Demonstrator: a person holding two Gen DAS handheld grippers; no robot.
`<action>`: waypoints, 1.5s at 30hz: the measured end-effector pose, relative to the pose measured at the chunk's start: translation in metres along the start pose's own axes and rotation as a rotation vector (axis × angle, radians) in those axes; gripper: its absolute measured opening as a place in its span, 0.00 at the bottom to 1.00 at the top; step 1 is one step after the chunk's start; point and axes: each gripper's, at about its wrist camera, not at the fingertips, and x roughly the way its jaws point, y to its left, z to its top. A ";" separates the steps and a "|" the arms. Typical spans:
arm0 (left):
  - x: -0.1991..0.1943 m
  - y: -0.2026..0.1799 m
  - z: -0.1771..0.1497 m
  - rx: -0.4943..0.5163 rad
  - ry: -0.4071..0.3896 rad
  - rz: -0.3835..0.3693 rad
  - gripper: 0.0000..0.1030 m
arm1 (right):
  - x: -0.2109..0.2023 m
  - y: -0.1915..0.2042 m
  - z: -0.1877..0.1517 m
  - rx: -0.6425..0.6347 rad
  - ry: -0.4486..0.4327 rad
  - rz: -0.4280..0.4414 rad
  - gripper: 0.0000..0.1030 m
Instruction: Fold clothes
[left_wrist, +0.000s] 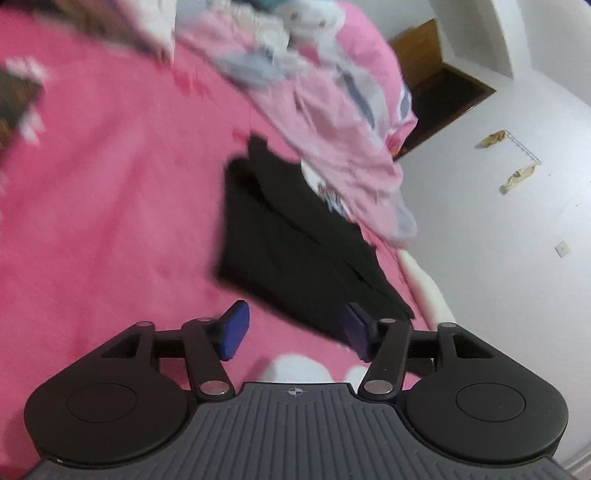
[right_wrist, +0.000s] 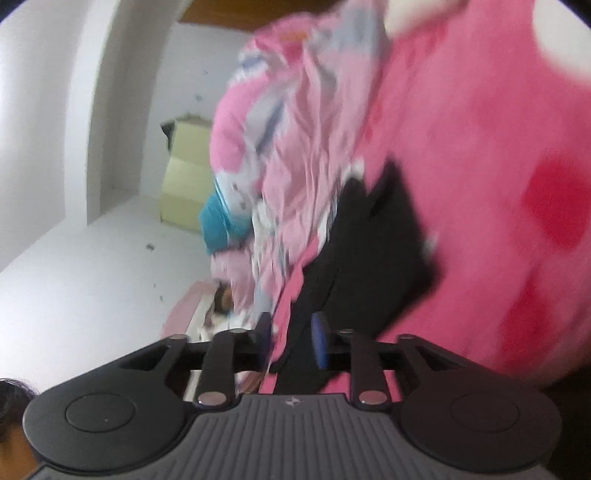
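Observation:
A black folded garment (left_wrist: 295, 240) lies on the pink bed cover (left_wrist: 110, 203), its far end tucked under a heap of pale pink patterned cloth (left_wrist: 332, 129). My left gripper (left_wrist: 295, 330) stands open just short of the garment's near edge. Its right blue pad (left_wrist: 356, 328) is beside the near corner and nothing is between the pads. In the right wrist view the same black garment (right_wrist: 369, 258) runs down to my right gripper (right_wrist: 291, 338). That gripper's jaws stand apart, with the garment's near edge and a pink strip lying loose between the blue pads (right_wrist: 319, 339).
The crumpled pink patterned bedding (right_wrist: 295, 147) is piled along the bed's edge by the white wall (left_wrist: 498, 221). A teal item (right_wrist: 221, 225) and a pale yellow box (right_wrist: 184, 173) sit beyond it. A person's dark hair (right_wrist: 13, 395) shows at the lower left.

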 end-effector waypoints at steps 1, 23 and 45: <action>0.004 0.001 0.000 -0.014 -0.013 0.001 0.56 | 0.011 -0.002 -0.004 0.019 0.027 -0.019 0.41; 0.052 -0.012 0.007 0.065 -0.234 0.203 0.06 | 0.093 -0.032 0.027 0.157 -0.176 -0.233 0.16; -0.049 -0.029 -0.074 0.040 -0.238 0.254 0.02 | 0.031 0.010 -0.005 0.022 0.026 -0.334 0.04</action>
